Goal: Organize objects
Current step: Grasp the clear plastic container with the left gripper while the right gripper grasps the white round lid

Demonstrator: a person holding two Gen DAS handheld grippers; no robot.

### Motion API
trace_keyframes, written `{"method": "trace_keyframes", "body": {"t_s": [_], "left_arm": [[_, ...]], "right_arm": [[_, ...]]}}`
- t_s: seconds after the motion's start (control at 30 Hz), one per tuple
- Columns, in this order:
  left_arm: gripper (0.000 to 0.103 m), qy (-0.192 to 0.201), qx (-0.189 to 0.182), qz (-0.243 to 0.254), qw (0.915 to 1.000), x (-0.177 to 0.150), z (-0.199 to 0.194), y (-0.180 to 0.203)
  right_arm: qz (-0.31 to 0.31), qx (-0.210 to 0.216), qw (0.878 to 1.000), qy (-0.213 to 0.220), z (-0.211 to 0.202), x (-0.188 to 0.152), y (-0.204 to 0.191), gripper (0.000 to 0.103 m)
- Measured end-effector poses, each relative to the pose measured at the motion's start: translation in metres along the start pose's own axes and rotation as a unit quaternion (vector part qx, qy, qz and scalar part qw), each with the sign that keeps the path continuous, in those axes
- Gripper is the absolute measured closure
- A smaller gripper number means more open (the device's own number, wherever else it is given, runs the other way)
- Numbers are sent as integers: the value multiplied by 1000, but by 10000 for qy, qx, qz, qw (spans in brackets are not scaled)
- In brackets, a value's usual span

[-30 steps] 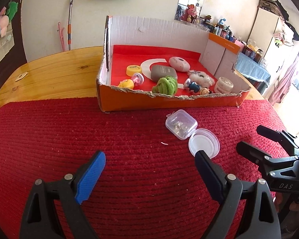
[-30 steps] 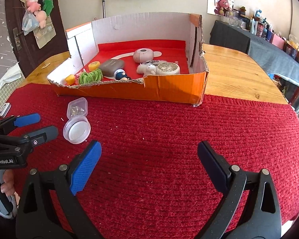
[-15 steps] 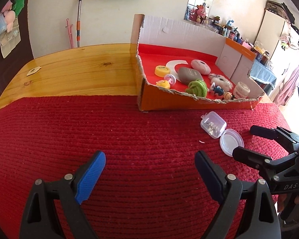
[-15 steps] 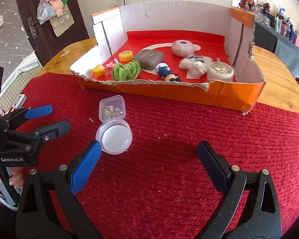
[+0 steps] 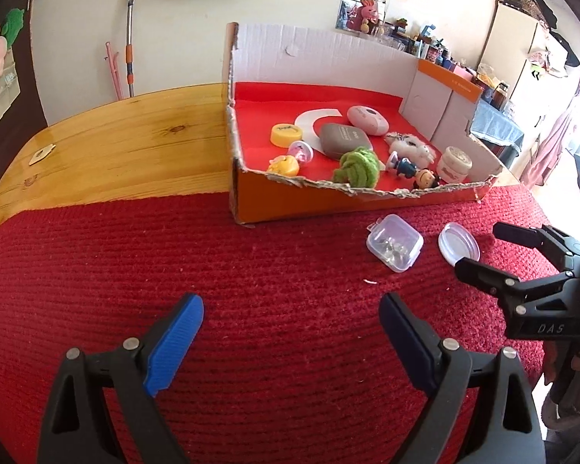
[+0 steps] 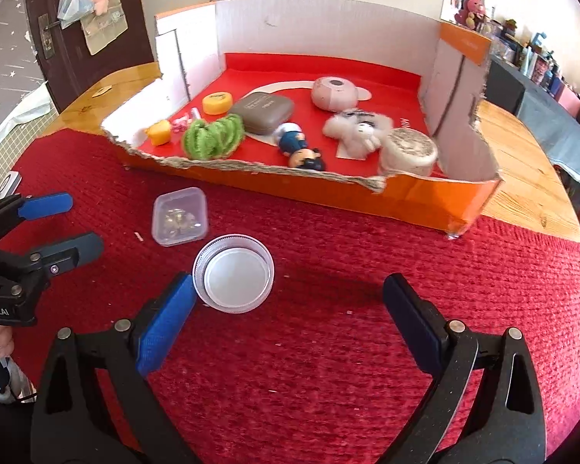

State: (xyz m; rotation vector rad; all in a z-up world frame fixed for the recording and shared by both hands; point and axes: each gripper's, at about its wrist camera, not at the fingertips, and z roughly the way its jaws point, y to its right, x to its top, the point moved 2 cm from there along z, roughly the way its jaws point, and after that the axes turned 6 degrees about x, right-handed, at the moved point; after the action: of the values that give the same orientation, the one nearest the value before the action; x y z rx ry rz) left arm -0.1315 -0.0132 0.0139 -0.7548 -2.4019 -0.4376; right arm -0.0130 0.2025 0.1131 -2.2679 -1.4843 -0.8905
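Since the earlier frames, the right gripper (image 6: 288,301) is being brought in toward the clear round lid (image 6: 234,273), which was farther ahead before and is now lying just beside its left blue finger pad (image 6: 165,323). Its jaws are being held wide apart, with nothing clamped. The lid is resting on the red mat (image 6: 328,348), next to the small clear plastic case (image 6: 179,216), and both are lying just in front of the cardboard tray (image 6: 406,201). Small toys, a green yarn bundle (image 6: 212,137) and a white jar (image 6: 408,151) are being kept inside that tray. The left gripper (image 5: 290,332) is being held open over bare mat, well apart from the case (image 5: 394,241).
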Motion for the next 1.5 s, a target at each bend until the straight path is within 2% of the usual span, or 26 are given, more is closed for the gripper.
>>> {"method": "trace_keyframes", "body": {"t_s": [0.1, 0.33, 0.7, 0.83, 0.97, 1.1, 1.23, 1.3, 1.37, 1.47, 1.5], "left_arm": [[9, -3, 8, 162, 9999, 5, 4, 12], [9, -19, -218, 477, 9986, 16, 14, 38], [12, -67, -184, 809, 9965, 27, 24, 55], [17, -62, -177, 902, 9957, 29, 27, 57], [28, -18, -172, 987, 9950, 30, 27, 60], [34, -8, -304, 1049, 9940, 30, 26, 64], [51, 31, -425, 1143, 9925, 29, 25, 68], [58, 43, -492, 1197, 9916, 29, 24, 70], [59, 48, -560, 1232, 9908, 28, 23, 72], [59, 86, -577, 1279, 9901, 24, 19, 74], [59, 87, -601, 1283, 9899, 23, 17, 74]], "right_arm": [[75, -67, 9999, 35, -6, -3, 19, 4], [-227, 258, 9993, 123, -12, -5, 31, 4], [-897, 435, 9950, 32, -1, 2, 13, 6], [-979, 417, 9943, 22, 2, 4, 10, 6], [-956, 496, 9942, -4, 4, 6, 11, 18], [-897, 465, 9949, 40, 4, 8, 9, 27], [-920, 516, 9944, 47, 5, 9, 6, 32], [-938, 559, 9940, 57, 5, 10, 4, 40], [-940, 566, 9939, 85, 5, 10, 2, 45], [-913, 641, 9937, 140, 3, 9, -1, 64], [-928, 600, 9937, 165, 2, 8, -3, 64]]}}
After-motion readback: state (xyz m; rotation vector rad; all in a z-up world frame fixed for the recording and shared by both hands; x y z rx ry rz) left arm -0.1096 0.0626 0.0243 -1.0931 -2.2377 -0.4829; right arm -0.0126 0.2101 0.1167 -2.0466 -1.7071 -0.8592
